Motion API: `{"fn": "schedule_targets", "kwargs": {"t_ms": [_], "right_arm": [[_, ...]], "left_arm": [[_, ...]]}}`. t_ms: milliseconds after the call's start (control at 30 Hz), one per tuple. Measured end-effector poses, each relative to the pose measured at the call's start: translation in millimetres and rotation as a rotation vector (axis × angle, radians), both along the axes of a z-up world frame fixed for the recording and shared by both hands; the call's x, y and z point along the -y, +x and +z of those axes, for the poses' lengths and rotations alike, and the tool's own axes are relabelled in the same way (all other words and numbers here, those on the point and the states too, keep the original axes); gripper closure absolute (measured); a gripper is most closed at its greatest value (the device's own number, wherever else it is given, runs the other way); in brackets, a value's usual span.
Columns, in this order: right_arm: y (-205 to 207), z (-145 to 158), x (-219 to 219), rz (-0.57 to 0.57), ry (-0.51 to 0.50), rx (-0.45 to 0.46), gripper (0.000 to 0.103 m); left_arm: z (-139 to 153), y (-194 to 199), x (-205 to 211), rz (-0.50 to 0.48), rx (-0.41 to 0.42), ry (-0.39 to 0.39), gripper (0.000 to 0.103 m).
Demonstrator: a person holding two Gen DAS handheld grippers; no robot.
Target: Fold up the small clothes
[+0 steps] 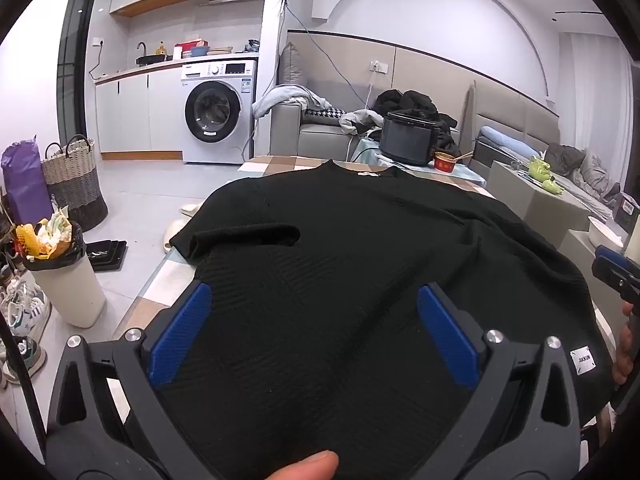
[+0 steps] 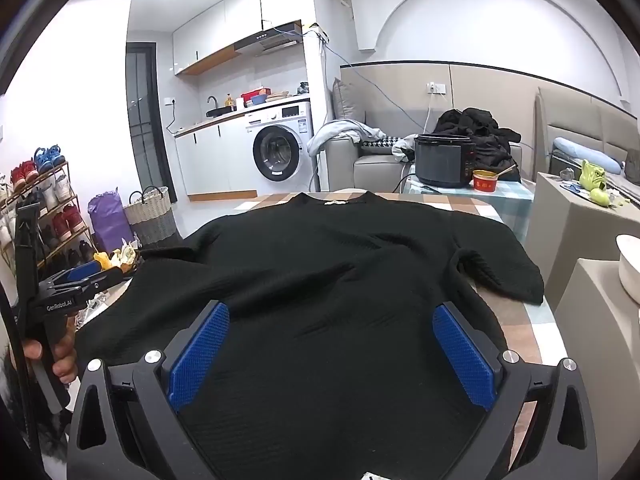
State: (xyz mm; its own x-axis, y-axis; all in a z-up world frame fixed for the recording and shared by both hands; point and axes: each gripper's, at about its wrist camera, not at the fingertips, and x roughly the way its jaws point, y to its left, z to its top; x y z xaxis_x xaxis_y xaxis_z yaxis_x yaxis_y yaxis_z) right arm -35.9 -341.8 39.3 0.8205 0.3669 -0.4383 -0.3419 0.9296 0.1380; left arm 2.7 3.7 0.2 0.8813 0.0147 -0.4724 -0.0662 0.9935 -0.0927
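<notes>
Both grippers, left gripper point(image 1: 314, 330) and right gripper point(image 2: 330, 350), jaws fully spread, empty, above black knit sweater point(image 2: 320, 264). Fabric soft, limp; judged best pinched at hem corners.

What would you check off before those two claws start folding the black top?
1. Left claw open: ok, pads wide apart, nothing gripped.
2. Right claw open: ok, same.
3. Black top spread on the checked table: ok, neckline at the far edge.
4. Sleeves flat: not ok, the left sleeve is curled up and the right sleeve is rumpled.
5. Body smooth: not ok, creases run across the middle.
6. Near hem lying straight: cannot tell, hidden under the claws.
</notes>
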Motion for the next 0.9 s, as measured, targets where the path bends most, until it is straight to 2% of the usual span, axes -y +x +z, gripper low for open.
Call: {"fn": "schedule_targets", "kwargs": {"t_ms": [900], "right_arm": [[1.7, -0.1, 4.6, -0.008, 0.005, 0.005, 0.0]], "left_arm": [[-5.3, 2.8, -0.5, -0.011, -0.011, -0.009, 0.0]]}}
